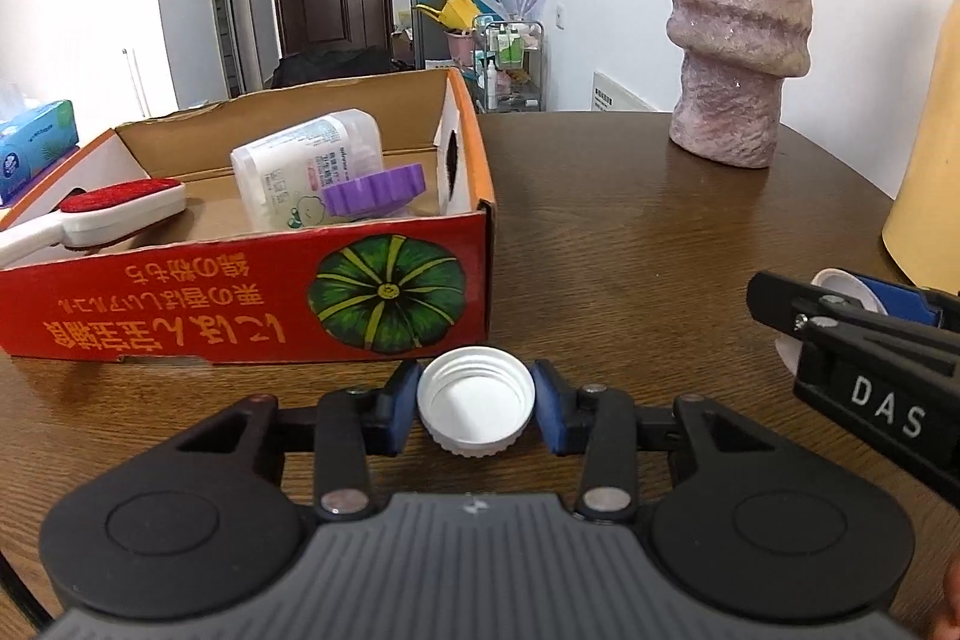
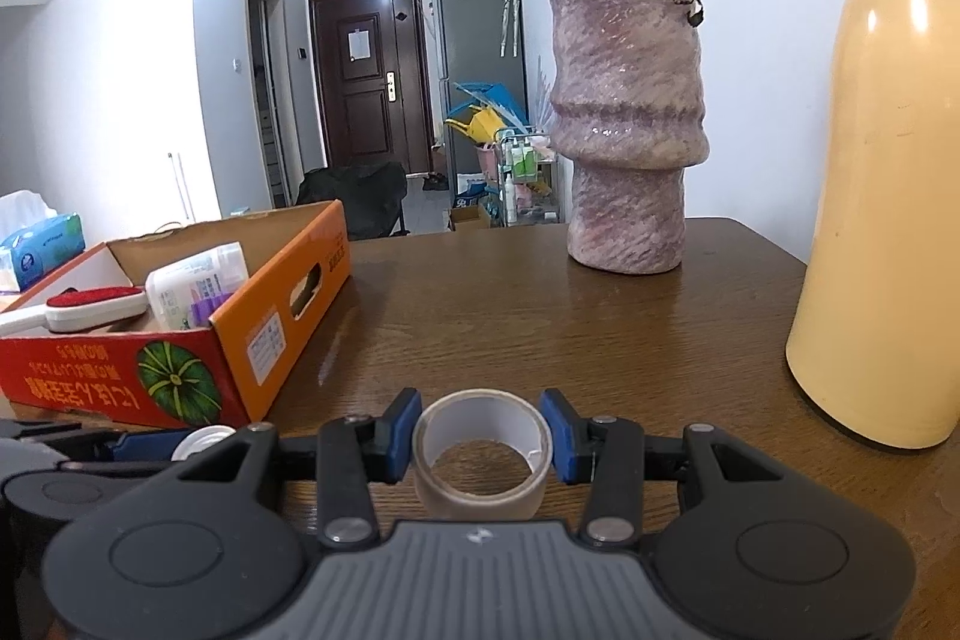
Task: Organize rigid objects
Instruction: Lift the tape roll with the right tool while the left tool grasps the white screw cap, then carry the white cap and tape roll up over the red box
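My left gripper (image 1: pixel 475 409) is shut on a white screw cap (image 1: pixel 475 421), held open side up just in front of the red cardboard box (image 1: pixel 240 307). My right gripper (image 2: pixel 480 436) is shut on a roll of clear tape (image 2: pixel 480 484) over the wooden table (image 2: pixel 540 328). The box (image 2: pixel 180 388) holds a white bottle (image 1: pixel 300 172), a purple toothed piece (image 1: pixel 375 190) and a white brush with a red pad (image 1: pixel 114 208). The right gripper shows at the right edge of the left wrist view (image 1: pixel 840 316).
A mottled pink vase (image 2: pixel 624 130) with dried roses stands at the back of the table. A tall cream thermos (image 2: pixel 882 196) stands at the right. A tissue pack (image 1: pixel 36 142) lies left of the box. The table's far edge drops off behind the vase.
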Demonstrator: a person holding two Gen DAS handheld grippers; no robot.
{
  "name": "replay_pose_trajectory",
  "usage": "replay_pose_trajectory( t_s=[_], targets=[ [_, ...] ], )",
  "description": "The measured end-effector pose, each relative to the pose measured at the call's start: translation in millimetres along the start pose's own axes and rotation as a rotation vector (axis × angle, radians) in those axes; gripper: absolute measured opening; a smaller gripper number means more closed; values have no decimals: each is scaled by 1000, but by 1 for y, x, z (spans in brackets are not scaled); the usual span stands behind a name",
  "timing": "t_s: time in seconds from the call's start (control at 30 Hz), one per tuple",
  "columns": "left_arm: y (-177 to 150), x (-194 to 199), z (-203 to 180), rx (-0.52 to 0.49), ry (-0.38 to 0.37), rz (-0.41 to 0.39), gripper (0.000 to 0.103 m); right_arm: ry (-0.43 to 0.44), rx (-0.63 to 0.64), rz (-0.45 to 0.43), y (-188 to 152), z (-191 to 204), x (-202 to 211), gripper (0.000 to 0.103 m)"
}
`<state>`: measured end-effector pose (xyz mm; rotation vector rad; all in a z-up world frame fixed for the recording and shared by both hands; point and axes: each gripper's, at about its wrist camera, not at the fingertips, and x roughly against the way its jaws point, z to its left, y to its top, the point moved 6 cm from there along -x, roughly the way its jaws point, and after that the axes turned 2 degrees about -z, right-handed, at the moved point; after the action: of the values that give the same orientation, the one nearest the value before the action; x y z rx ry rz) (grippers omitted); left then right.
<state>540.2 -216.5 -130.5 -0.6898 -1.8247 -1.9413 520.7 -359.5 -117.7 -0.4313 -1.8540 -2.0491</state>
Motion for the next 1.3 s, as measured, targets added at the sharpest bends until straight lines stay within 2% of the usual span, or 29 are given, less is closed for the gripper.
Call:
replay_pose_trajectory(
  t_s=[0.37, 0.7, 1.3],
  targets=[
    [-5, 28, 13, 3, -4, -43, 41, -5, -9, -23, -7, 16, 25, 43],
    [-14, 63, 39, 14, -3, -90, 41, 10, 4, -51, -18, 48, 55, 43],
    [-19, 118, 121, 85, 42, -168, 41, 33, -15, -116, -26, 116, 89, 43]
  ],
)
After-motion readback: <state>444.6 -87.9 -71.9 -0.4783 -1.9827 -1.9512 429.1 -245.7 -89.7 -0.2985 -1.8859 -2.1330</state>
